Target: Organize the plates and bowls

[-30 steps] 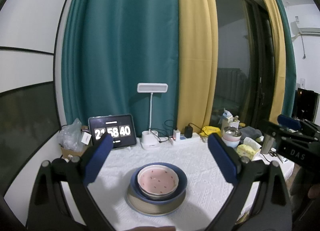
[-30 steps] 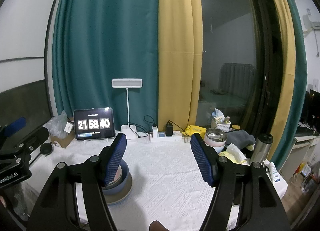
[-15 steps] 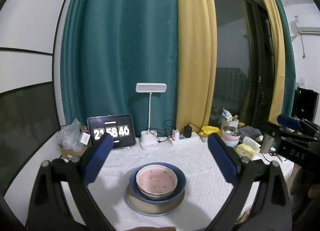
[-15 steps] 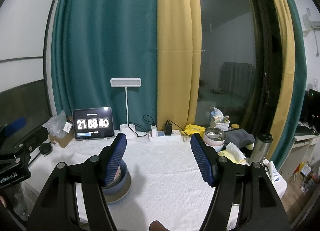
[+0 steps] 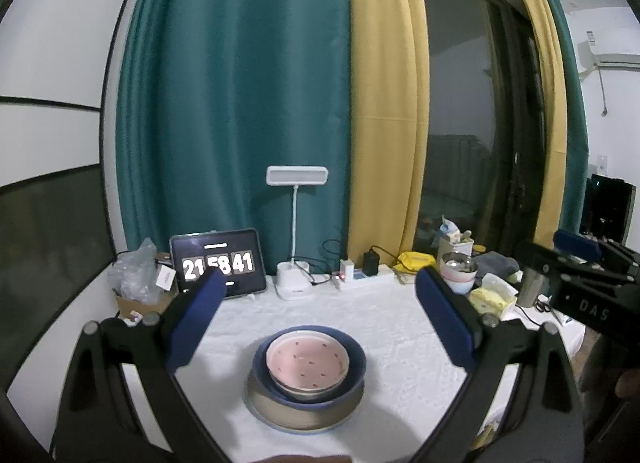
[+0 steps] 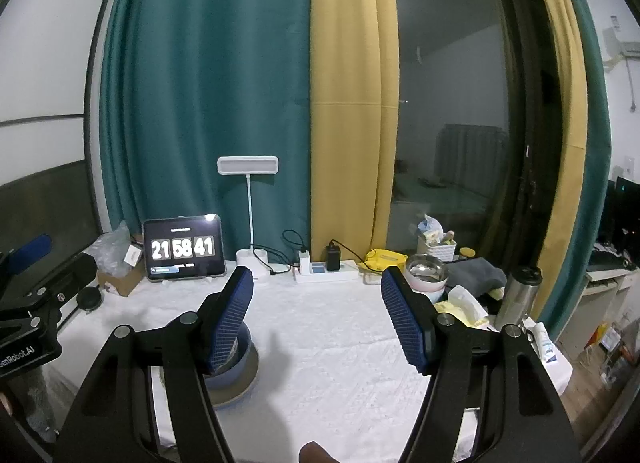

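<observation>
A pink bowl with small red specks nests in a blue bowl, which sits on a beige plate on the white tablecloth. My left gripper hovers above and in front of this stack, open, nothing between its blue pads. In the right wrist view the stack shows partly behind the left finger: blue bowl, beige plate. My right gripper is open over bare cloth to the right of the stack. It holds nothing.
At the table's back stand a tablet clock, a white desk lamp, a power strip and a plastic bag. Back right: stacked bowls with a metal one on top, tissues, a steel tumbler.
</observation>
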A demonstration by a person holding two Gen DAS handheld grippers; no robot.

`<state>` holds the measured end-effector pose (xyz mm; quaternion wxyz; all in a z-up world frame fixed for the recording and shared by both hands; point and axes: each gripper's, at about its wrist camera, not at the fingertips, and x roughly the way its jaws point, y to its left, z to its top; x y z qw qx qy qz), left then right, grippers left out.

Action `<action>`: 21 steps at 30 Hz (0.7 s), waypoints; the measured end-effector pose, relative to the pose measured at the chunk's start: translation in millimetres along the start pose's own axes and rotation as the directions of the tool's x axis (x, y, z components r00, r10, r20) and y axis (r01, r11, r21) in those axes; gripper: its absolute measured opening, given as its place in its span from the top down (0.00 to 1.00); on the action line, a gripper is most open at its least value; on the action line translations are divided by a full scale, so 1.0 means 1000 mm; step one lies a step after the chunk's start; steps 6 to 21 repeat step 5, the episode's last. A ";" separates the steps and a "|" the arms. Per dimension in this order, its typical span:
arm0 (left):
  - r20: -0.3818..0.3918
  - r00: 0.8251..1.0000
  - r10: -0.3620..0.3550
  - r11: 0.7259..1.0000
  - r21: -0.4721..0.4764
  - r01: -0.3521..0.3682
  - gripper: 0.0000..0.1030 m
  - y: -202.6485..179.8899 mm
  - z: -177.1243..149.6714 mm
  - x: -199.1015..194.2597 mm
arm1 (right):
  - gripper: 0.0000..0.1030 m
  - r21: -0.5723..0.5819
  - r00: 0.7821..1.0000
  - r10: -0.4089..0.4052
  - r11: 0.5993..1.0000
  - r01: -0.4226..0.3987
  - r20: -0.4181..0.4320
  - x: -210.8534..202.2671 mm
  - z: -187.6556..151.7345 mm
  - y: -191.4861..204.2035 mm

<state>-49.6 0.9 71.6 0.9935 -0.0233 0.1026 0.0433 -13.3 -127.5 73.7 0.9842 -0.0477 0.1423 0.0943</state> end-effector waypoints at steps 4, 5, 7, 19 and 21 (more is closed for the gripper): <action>0.001 1.000 -0.007 1.000 0.000 0.007 0.06 -0.003 0.001 0.001 | 0.32 0.001 1.000 0.000 1.000 0.000 -0.001 0.000 0.000 -0.003; -0.002 1.000 -0.010 1.000 0.000 0.010 0.06 -0.005 0.002 0.003 | 0.32 0.000 1.000 -0.001 1.000 0.001 -0.001 -0.001 0.000 -0.003; -0.002 1.000 -0.010 1.000 0.000 0.010 0.06 -0.005 0.002 0.003 | 0.32 0.000 1.000 -0.001 1.000 0.001 -0.001 -0.001 0.000 -0.003; -0.002 1.000 -0.010 1.000 0.000 0.010 0.06 -0.005 0.002 0.003 | 0.32 0.000 1.000 -0.001 1.000 0.001 -0.001 -0.001 0.000 -0.003; -0.002 1.000 -0.010 1.000 0.000 0.010 0.06 -0.005 0.002 0.003 | 0.32 0.000 1.000 -0.001 1.000 0.001 -0.001 -0.001 0.000 -0.003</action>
